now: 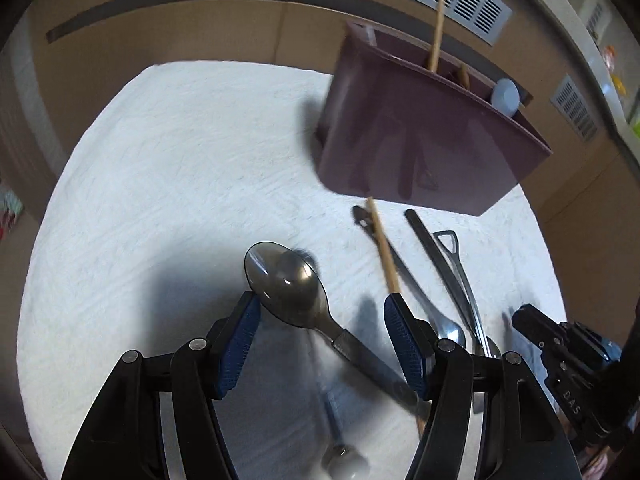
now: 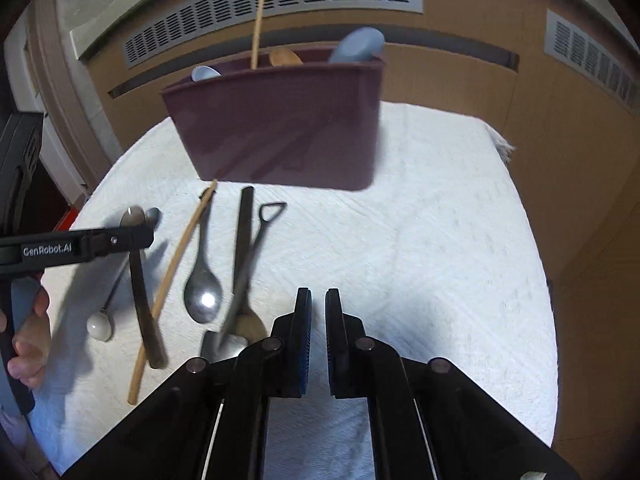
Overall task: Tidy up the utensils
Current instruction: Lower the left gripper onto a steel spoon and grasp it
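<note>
Utensils lie loose on the white cloth (image 2: 440,240) before the purple caddy (image 2: 280,128) — your left gripper (image 1: 320,308) hangs spread over the big spoon (image 1: 286,286), not pinching. Right gripper (image 2: 318,304): fingers nearly together, empty. Next — lower, close on the handle.

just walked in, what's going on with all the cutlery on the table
A person with a gripper in each hand is sorting utensils into the purple holder. The left gripper is open over the large spoon, not yet gripping. The right gripper hangs nearly shut and empty. A chopstick and other cutlery remain on the white cloth.
</note>
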